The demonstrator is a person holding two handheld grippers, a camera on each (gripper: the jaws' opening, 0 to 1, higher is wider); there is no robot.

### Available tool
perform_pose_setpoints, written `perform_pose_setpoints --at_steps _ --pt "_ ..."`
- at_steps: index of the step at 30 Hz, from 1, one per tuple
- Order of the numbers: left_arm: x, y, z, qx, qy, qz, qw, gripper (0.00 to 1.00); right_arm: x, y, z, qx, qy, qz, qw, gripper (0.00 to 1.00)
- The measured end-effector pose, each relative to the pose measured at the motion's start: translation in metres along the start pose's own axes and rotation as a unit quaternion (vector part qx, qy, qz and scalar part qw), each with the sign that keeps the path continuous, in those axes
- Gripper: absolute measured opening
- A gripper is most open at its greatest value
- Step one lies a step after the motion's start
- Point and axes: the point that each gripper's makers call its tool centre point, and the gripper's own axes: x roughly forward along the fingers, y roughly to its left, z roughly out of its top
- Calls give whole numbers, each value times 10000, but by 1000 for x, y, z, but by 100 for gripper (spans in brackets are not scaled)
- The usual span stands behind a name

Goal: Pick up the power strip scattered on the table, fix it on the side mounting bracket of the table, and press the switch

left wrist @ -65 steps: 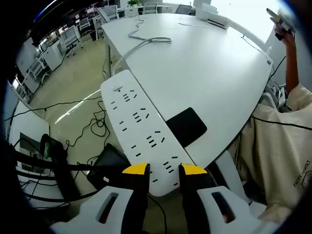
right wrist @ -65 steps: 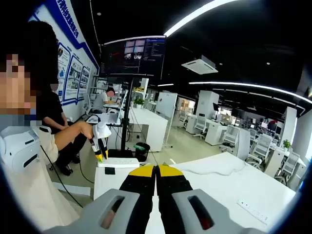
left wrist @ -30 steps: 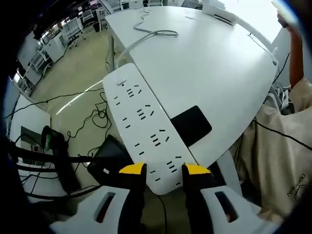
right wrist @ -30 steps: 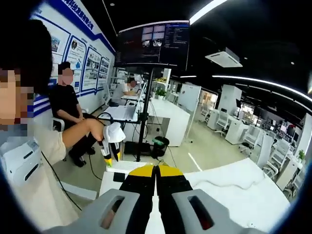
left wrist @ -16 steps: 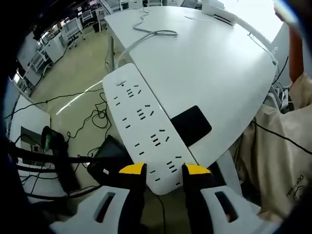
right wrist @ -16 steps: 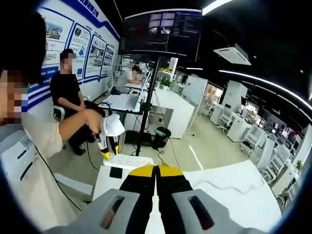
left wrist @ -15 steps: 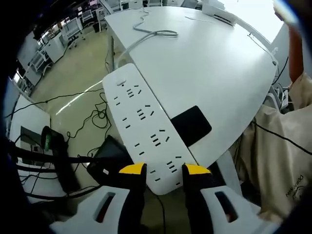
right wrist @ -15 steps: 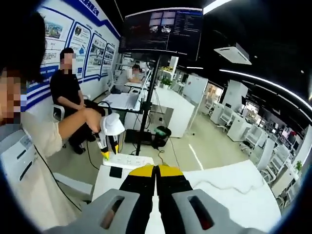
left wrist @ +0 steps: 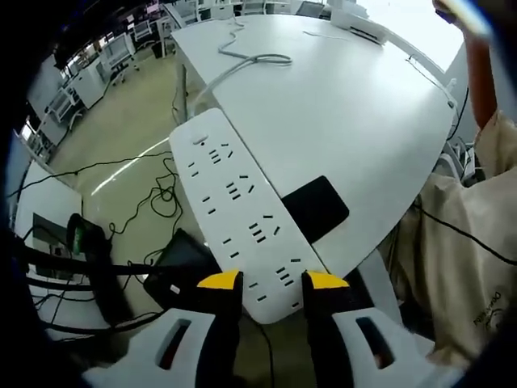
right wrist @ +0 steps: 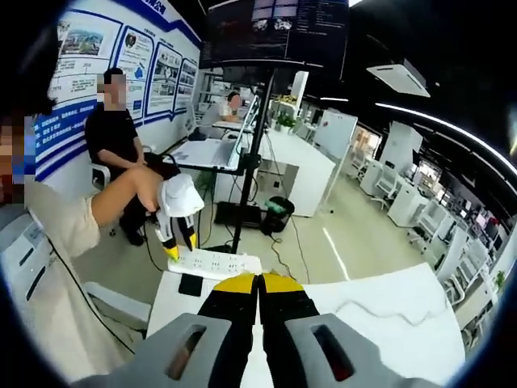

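Your left gripper (left wrist: 272,280) pinches the power strip (left wrist: 234,202) at the table (left wrist: 347,105) edge; your right gripper (right wrist: 258,281) is pressed together, empty.

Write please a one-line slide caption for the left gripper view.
Left gripper holds the white power strip by one end above the white table's edge.

The left gripper view sat close over the desk (left wrist: 347,105) edge, looking down along the power strip (left wrist: 234,210) toward the far end. The right gripper view faced out across the office; both caught that strip (right wrist: 216,263) and desk (right wrist: 388,315).
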Motion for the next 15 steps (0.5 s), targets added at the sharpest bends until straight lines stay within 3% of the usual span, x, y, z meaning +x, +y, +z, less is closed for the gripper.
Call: perform_pose_setpoints --at_steps 8,15 --pt "0 0 1 0 53 -18 10000 34 30 3 8 -198 240 214 9993 0" --pt "0 0 2 -4 36 -15 10000 34 54 -1 4 -222 460 304 9982 0"
